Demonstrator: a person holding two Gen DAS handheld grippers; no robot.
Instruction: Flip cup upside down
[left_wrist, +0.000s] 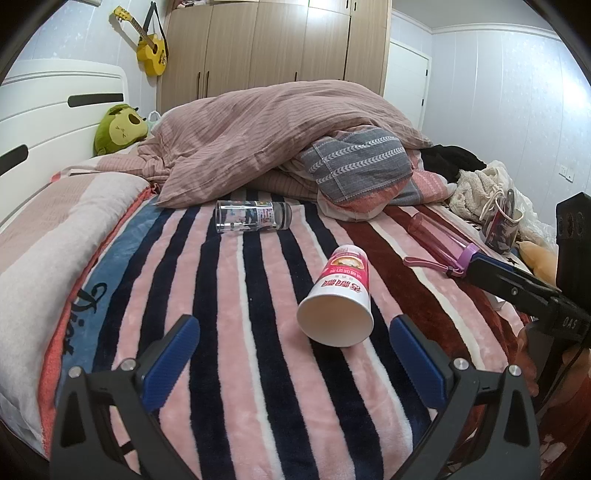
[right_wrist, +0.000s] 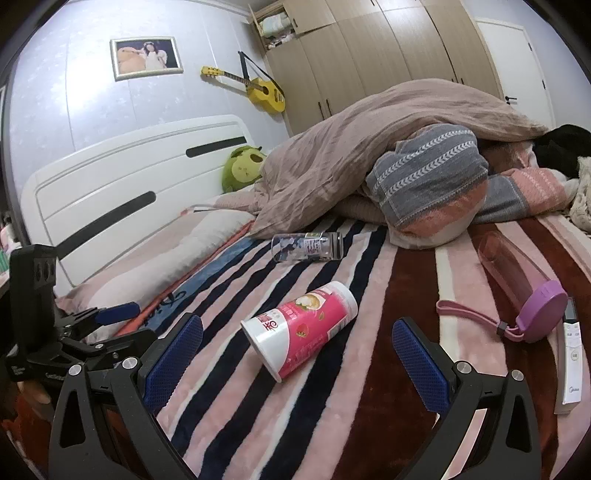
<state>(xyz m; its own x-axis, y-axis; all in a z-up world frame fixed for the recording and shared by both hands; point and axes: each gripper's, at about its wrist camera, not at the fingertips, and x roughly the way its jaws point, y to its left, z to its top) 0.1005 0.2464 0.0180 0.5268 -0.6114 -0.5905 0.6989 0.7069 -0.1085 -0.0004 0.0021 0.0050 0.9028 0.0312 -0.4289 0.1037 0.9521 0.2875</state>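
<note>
A pink and white paper cup (left_wrist: 338, 293) lies on its side on the striped blanket (left_wrist: 229, 332), its open mouth facing my left gripper. In the right wrist view the cup (right_wrist: 301, 326) lies between and just beyond the fingers. My left gripper (left_wrist: 293, 341) is open and empty, the cup's mouth just ahead of its right finger. My right gripper (right_wrist: 297, 349) is open and empty, close in front of the cup. The left gripper also shows at the left edge of the right wrist view (right_wrist: 110, 323).
A clear glass (left_wrist: 253, 216) lies on its side farther back. A pink bottle with a purple lid (right_wrist: 524, 288) lies to the right, a white remote (right_wrist: 570, 362) beside it. A heaped duvet (left_wrist: 277, 140), pillows and a green plush (left_wrist: 118, 127) fill the back.
</note>
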